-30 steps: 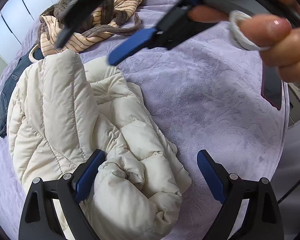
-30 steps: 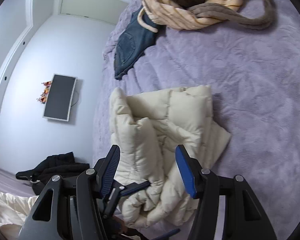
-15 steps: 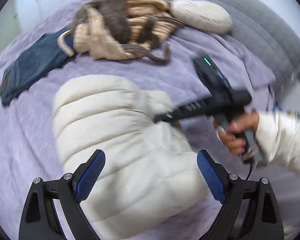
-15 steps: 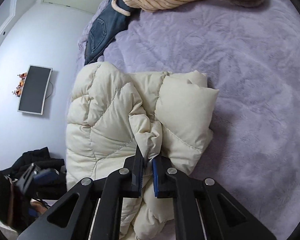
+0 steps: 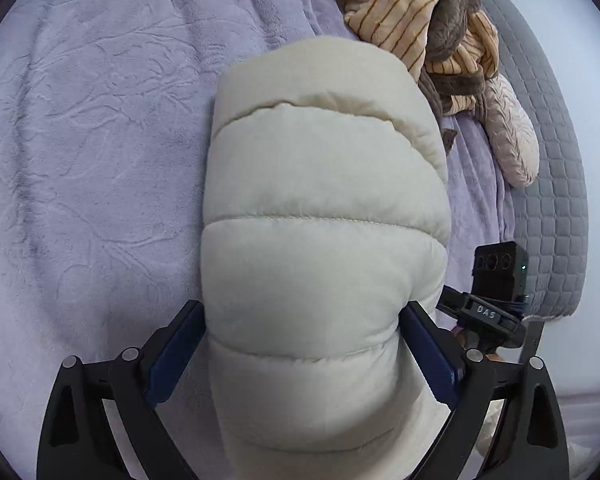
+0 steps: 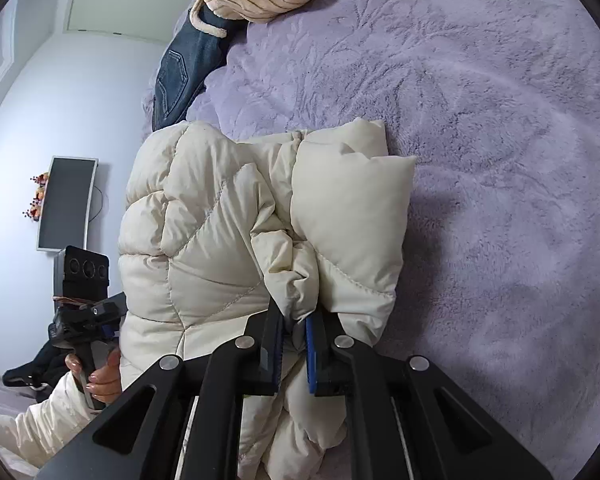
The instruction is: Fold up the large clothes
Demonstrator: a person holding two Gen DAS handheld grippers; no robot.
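Note:
A cream puffer jacket (image 5: 324,216) lies folded into a thick bundle on the purple bedspread (image 5: 92,128). My left gripper (image 5: 300,344) is wide open, its blue-padded fingers (image 5: 172,352) straddling the near end of the bundle. In the right wrist view the jacket (image 6: 220,240) fills the centre, and my right gripper (image 6: 294,332) is shut on a fold of it at the near edge. The left gripper (image 6: 80,304) shows at the left of that view, and the right gripper's body (image 5: 496,296) at the right of the left wrist view.
A striped tan and brown garment pile (image 5: 428,20) lies beyond the jacket, with a fuzzy pale item (image 5: 508,136) beside a grey quilted headboard (image 5: 552,184). Blue jeans (image 6: 184,68) lie at the bed's edge. A monitor (image 6: 68,200) hangs on the wall.
My left gripper swung around to the bundle's end and now straddles it. My right gripper closed on a jacket fold half a second ago and still holds it.

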